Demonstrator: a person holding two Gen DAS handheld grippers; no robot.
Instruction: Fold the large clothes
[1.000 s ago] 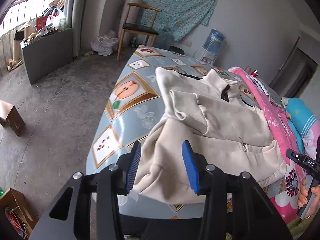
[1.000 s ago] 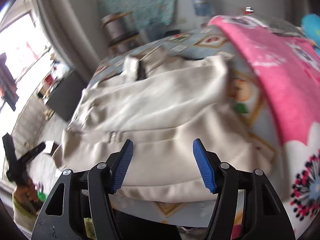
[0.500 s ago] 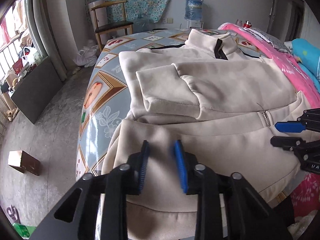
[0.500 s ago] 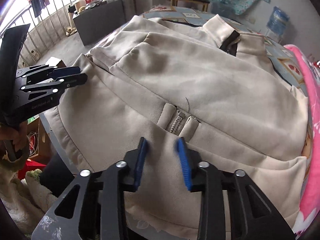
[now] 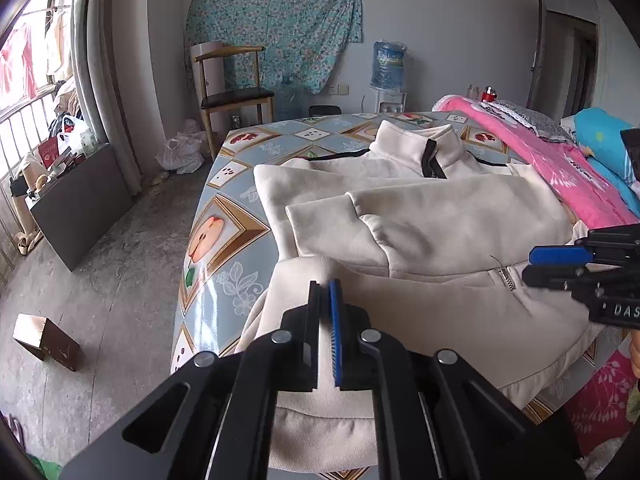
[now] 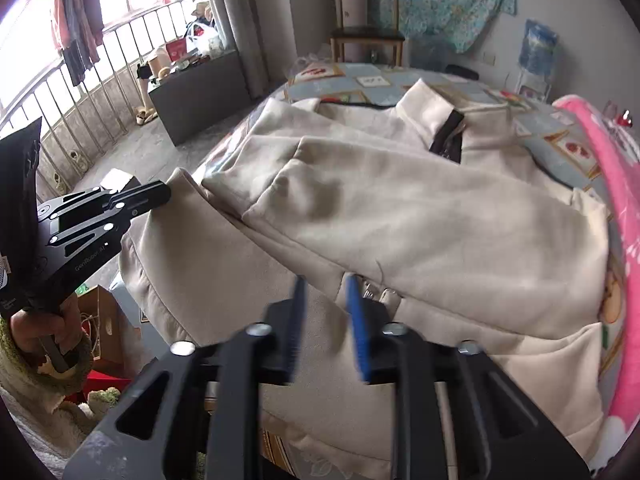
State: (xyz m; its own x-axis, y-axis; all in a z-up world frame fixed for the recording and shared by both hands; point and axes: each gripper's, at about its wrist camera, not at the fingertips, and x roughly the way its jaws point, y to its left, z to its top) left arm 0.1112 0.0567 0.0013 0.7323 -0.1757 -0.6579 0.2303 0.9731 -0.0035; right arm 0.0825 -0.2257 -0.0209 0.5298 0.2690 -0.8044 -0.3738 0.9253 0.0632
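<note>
Your left gripper (image 5: 325, 298) is pinching a fold of the cream jacket (image 5: 432, 232) near its hem, jaws nearly touching — your right gripper (image 6: 324, 300) is hovering over the zipper (image 6: 374, 294) with a narrow gap, gripping nothing I can see. Beyond both, the jacket is lying across the patterned table (image 5: 224, 236), sleeves folded in, hem hanging over the near edge — a pink blanket (image 6: 616, 184) is lying just right of it.

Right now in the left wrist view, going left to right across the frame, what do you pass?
Cardboard box on the floor → wooden chair → left gripper shut on the jacket hem → jacket collar → pink blanket → right gripper.
</note>
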